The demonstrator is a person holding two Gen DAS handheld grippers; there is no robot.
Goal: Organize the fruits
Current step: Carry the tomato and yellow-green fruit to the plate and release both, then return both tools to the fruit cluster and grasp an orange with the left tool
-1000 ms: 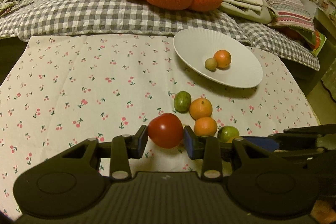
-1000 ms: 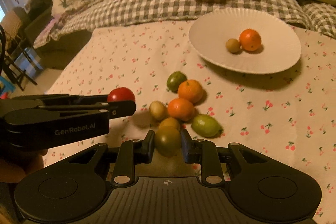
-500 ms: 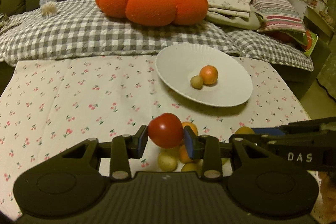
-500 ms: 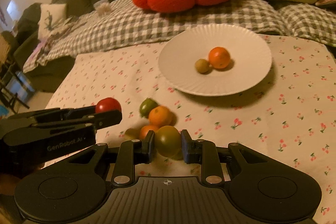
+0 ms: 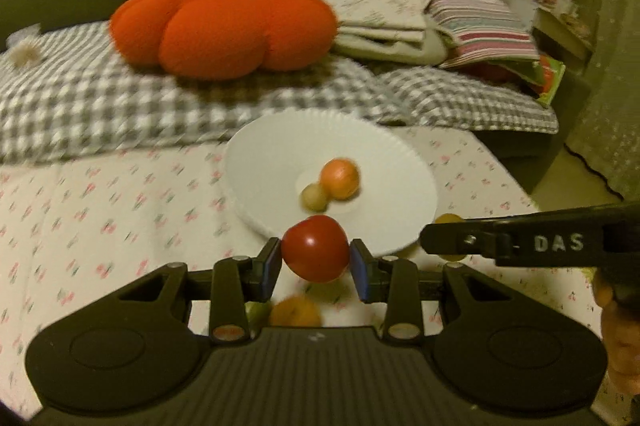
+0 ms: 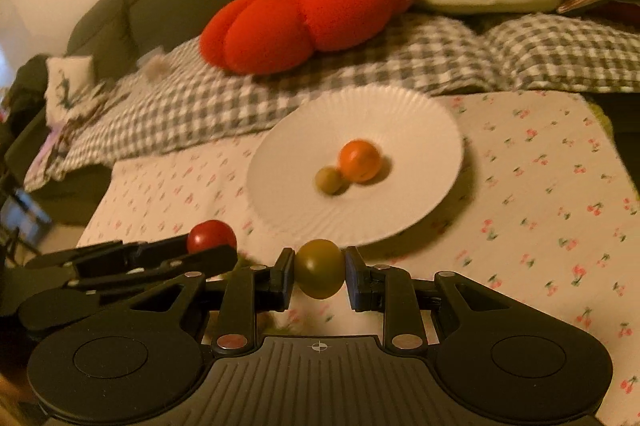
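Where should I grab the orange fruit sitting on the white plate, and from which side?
Grip the orange fruit across its widest middle, coming from above. It is round, so any axis works, but the small yellowish fruit touches its near-left side; set the fingers clear of that contact. The shallow white plate leaves its top open.

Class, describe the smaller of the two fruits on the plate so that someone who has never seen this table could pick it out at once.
Find the white ribbed plate on the cherry-print tablecloth, in front of the sofa. Two fruits sit near its middle, touching. The one you want is the small olive-green fruit, smaller and duller than the orange fruit beside it.
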